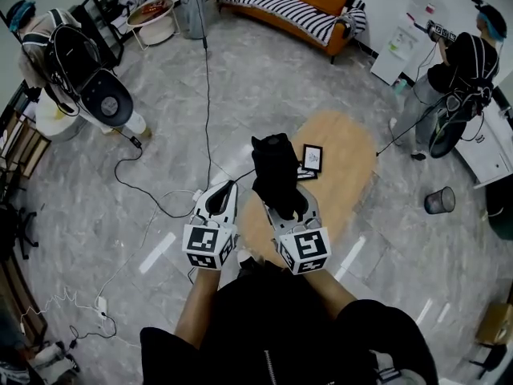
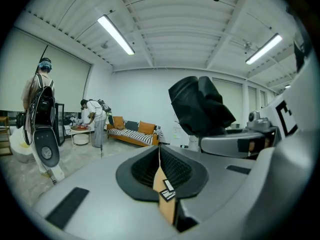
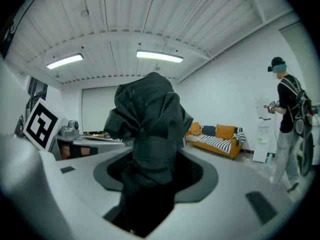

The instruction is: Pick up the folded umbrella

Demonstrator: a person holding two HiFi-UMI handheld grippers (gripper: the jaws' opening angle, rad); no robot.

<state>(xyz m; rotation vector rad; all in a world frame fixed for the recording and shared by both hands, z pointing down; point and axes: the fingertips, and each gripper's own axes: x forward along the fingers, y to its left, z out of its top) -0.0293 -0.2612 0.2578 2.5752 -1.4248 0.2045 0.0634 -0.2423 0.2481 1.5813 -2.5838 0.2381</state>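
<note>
The folded umbrella (image 1: 275, 169) is a black, crumpled bundle standing up out of my right gripper (image 1: 284, 205), whose jaws are shut on its lower part. In the right gripper view the umbrella (image 3: 148, 129) fills the middle between the grey jaws of that gripper (image 3: 150, 181) and hides the pads. My left gripper (image 1: 222, 196) is held just left of it, apart from the umbrella. Seen in the left gripper view, the left gripper (image 2: 161, 168) has its black pads together with nothing gripped, and the umbrella (image 2: 200, 106) rises at the right.
Below the grippers is a round wooden table (image 1: 353, 163) with a small black frame (image 1: 312, 157) on it. An orange sofa (image 1: 309, 6) stands at the back. People (image 1: 68, 66) work at left and at right (image 1: 461, 66). Cables (image 1: 160, 203) and a bin (image 1: 439, 200) lie on the floor.
</note>
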